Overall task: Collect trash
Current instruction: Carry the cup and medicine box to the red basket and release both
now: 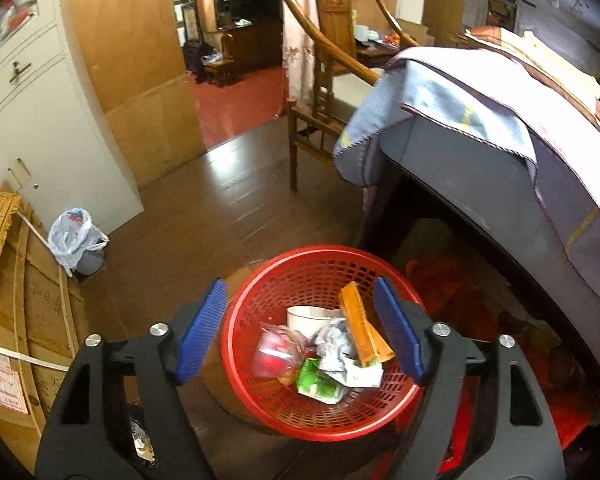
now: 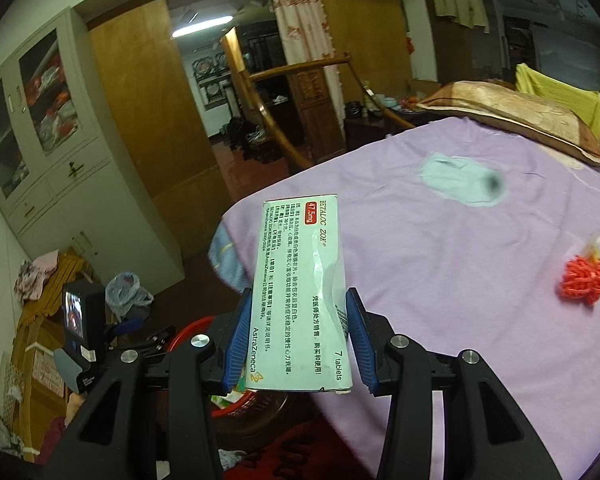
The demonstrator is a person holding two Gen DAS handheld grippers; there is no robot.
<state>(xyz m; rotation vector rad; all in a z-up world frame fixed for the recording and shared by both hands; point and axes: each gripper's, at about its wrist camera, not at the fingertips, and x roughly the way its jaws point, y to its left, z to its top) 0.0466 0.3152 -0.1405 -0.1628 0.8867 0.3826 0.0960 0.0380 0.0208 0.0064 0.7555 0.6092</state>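
A red plastic basket (image 1: 260,392) stands on the floor beside the bed and holds several pieces of trash: an orange box (image 1: 362,330), a white cup (image 1: 306,316), crumpled wrappers and a green packet (image 1: 316,384). My left gripper (image 1: 300,336) is open and empty, just above the basket. My right gripper (image 2: 298,336) is shut on a pale green medicine box (image 2: 300,292), held above the bed's edge. The basket's rim (image 2: 188,326) shows below it. On the purple sheet lie a light blue face mask (image 2: 460,178) and a red-orange knotted bundle (image 2: 584,278).
The bed (image 1: 500,184) with a blue-grey cover stands right of the basket. A wooden chair (image 1: 320,92) stands behind it. A small bin with a plastic bag (image 1: 78,240) sits by a white cabinet (image 1: 40,120). A pillow (image 2: 512,116) lies at the bed's head.
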